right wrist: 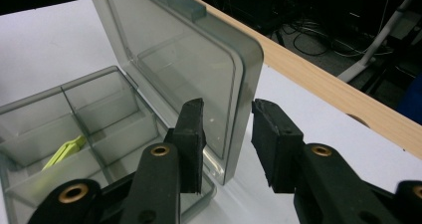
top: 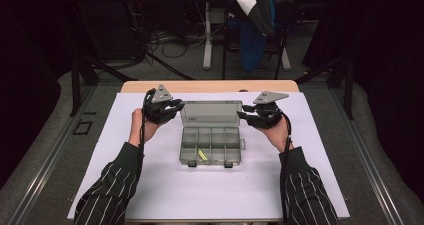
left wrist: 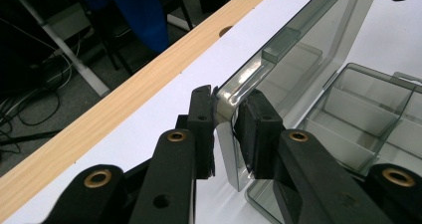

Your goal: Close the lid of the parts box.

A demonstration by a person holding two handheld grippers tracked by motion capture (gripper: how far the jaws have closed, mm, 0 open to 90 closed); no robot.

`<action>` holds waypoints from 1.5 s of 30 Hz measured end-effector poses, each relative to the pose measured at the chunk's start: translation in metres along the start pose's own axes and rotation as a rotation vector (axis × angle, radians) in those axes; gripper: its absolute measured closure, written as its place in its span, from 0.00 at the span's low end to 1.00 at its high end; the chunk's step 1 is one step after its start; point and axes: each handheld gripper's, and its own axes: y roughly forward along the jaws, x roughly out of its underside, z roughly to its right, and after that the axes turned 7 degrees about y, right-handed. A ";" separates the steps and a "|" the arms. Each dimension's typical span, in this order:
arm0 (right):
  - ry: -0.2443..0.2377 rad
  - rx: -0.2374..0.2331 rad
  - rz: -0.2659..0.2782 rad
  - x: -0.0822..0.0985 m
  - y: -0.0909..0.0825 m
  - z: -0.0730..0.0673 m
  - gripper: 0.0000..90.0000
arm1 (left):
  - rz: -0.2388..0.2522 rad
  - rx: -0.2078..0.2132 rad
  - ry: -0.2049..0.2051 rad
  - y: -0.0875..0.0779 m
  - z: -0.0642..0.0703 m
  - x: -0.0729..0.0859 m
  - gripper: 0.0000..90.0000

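Observation:
A smoky clear compartment box [top: 210,146] lies open mid-table, its lid [top: 211,112] standing upright at the back. A yellow-green piece [top: 202,154] rests in a front compartment, also seen in the right gripper view [right wrist: 64,150]. My left gripper [top: 179,105] is at the lid's left end. In the left gripper view it [left wrist: 226,129] is shut on the lid's [left wrist: 308,50] upper corner, pads pressed on both faces. My right gripper [top: 243,114] is at the lid's right end. Its jaws [right wrist: 226,139] straddle the lid's [right wrist: 169,50] edge with gaps, open.
A white sheet [top: 165,185] covers the table, with the wooden tabletop edge [top: 210,86] showing at the back. Beyond the table stand a chair with a blue jacket [top: 254,30] and a desk leg [top: 207,35], with cables on the floor.

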 end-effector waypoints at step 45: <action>-0.110 0.031 -0.013 -0.002 -0.010 -0.026 0.81 | 0.013 -0.004 0.050 -0.031 0.013 -0.024 0.90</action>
